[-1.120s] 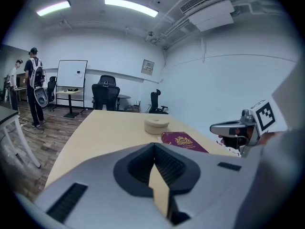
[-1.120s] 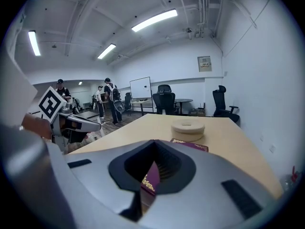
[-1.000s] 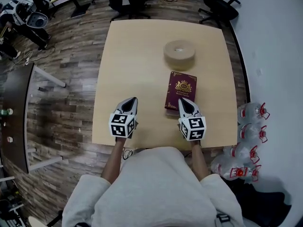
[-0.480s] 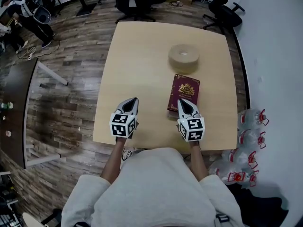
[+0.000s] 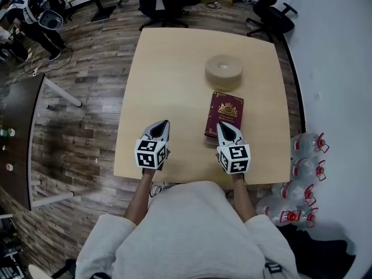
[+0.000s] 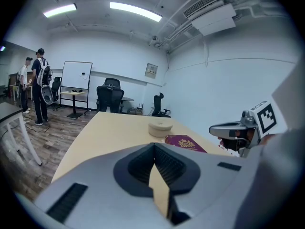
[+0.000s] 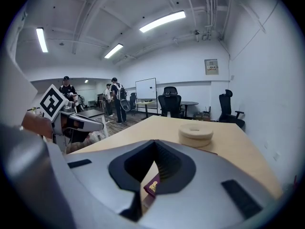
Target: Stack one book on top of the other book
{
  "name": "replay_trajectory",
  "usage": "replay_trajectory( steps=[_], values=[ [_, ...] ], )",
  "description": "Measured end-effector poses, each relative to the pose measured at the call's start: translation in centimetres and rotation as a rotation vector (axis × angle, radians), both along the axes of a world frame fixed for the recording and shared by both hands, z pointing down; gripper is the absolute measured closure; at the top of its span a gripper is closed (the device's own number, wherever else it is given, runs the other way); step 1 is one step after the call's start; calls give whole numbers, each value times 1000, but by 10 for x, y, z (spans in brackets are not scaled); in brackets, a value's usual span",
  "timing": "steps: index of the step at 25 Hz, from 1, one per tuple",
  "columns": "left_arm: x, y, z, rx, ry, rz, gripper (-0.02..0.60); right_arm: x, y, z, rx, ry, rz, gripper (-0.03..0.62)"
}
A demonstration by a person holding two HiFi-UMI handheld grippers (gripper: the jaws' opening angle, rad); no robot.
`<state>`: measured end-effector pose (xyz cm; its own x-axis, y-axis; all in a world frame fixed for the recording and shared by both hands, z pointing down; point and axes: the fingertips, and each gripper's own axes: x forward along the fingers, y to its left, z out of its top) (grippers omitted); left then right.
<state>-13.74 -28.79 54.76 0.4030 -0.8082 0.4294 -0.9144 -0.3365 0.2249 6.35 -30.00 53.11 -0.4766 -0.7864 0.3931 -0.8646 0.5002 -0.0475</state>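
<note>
A maroon book (image 5: pixel 225 115) with a gold crest lies flat right of the middle of the light wooden table (image 5: pixel 174 68). Whether a second book lies under it I cannot tell. My right gripper (image 5: pixel 223 126) is shut, its tips over the book's near end; in the right gripper view the book's cover (image 7: pixel 152 187) shows just below the closed jaws (image 7: pixel 155 142). My left gripper (image 5: pixel 161 124) is shut and holds nothing, over bare table left of the book. From the left gripper (image 6: pixel 153 144) the book (image 6: pixel 186 143) lies ahead to the right.
A round beige roll (image 5: pixel 223 70) sits just beyond the book. Several water bottles (image 5: pixel 306 166) stand on the floor right of the table. Office chairs (image 5: pixel 272 11) stand past the far edge, a dark desk (image 5: pixel 16 138) to the left. People (image 6: pixel 38 87) stand far off.
Neither gripper nor the book has moved on the table. Only the head view has shifted slightly.
</note>
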Motion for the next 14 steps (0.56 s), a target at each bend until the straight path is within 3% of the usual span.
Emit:
replay_trajectory(
  steps=[14],
  values=[
    [0,-3,1,1,5,7,571,-3,-1,1,0,10,2,591]
  ],
)
